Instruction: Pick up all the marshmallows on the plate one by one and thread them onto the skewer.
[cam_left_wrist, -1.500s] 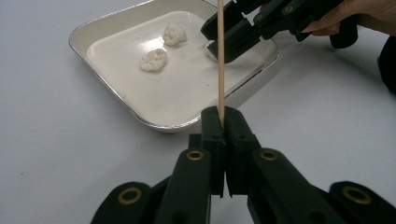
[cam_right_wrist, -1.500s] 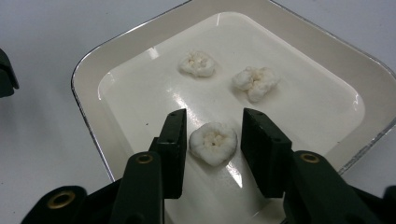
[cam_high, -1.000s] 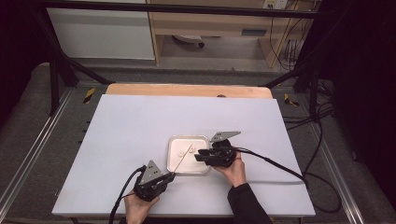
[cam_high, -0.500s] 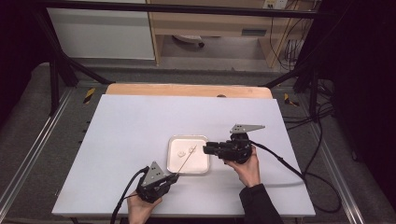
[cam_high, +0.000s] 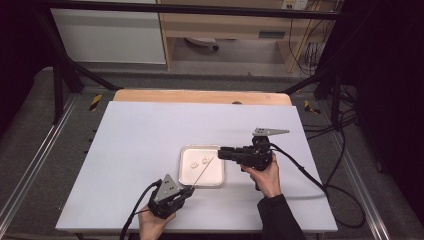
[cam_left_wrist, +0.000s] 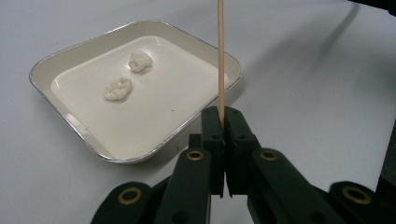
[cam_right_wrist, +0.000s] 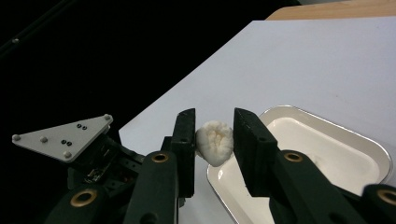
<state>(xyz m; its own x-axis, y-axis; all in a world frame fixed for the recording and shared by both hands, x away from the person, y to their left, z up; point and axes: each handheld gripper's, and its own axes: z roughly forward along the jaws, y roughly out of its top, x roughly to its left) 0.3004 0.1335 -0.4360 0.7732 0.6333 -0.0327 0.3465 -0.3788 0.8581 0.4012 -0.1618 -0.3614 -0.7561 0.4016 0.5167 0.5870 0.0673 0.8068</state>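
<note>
A shallow white tray (cam_high: 186, 176) lies at the table's middle with two white crumbly lumps (cam_high: 194, 163) in it, seen closer in the left gripper view as lumps (cam_left_wrist: 116, 88) in the tray (cam_left_wrist: 74, 126). My left gripper (cam_high: 188, 191) rests near the tray's front edge, shut on a thin wooden skewer (cam_left_wrist: 220, 56) that slants up over the tray. My right gripper (cam_high: 222, 151) hovers at the tray's right rim. Its jaws (cam_right_wrist: 214, 121) are shut on a third white lump (cam_right_wrist: 215, 142) above the tray (cam_right_wrist: 327, 127).
A wooden strip (cam_high: 200, 96) borders the table's far edge. Cables (cam_high: 310, 175) trail from the right gripper across the table's right side. The left gripper's grey plate (cam_right_wrist: 63, 135) shows low in the right gripper view. Dark frame rails flank the table.
My right gripper has drawn back to the right, from over the tray to its right rim, carrying the lump. The left gripper and skewer have held still.
</note>
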